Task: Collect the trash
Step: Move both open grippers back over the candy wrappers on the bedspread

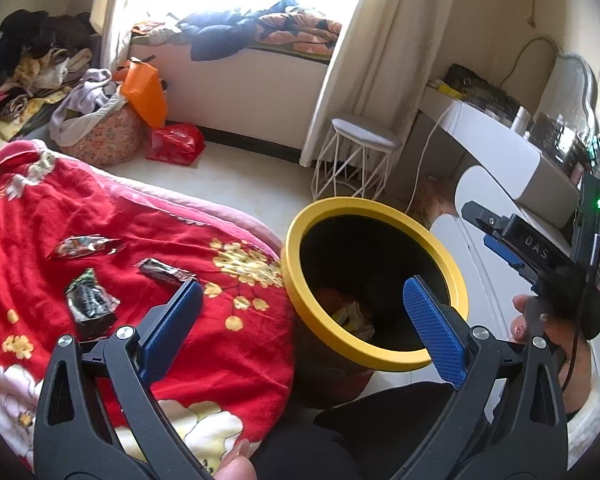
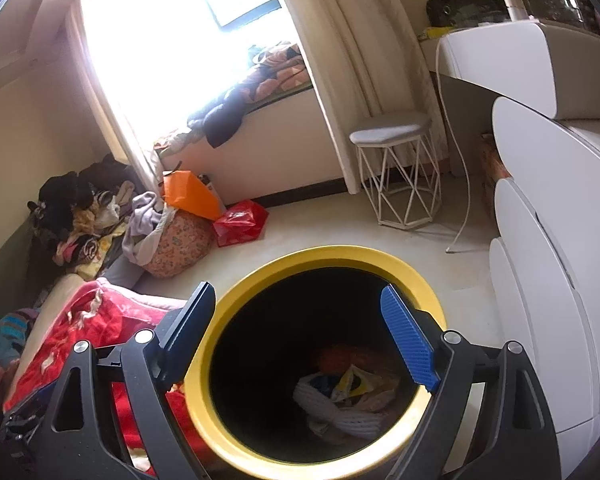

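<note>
Three dark crumpled wrappers lie on the red flowered blanket (image 1: 148, 344): one at the far left (image 1: 85, 245), one in the middle (image 1: 165, 271), one nearer me (image 1: 91, 303). A black bin with a yellow rim (image 1: 300, 308) stands beside the bed, with trash at its bottom (image 2: 348, 396). My left gripper (image 1: 300, 300) is open and empty, between the blanket edge and the bin. My right gripper (image 2: 298, 306) is open and empty, right above the bin's yellow rim (image 2: 204, 400); it also shows in the left wrist view (image 1: 500, 236) to the right of the bin.
A white wire stool (image 2: 396, 172) stands on the floor beyond the bin. White drawers (image 2: 548, 280) are on the right with a hanging cable (image 2: 460, 184). A red bag (image 2: 240, 216), an orange bag (image 2: 188, 194) and a clothes pile (image 2: 84, 216) lie by the window bench.
</note>
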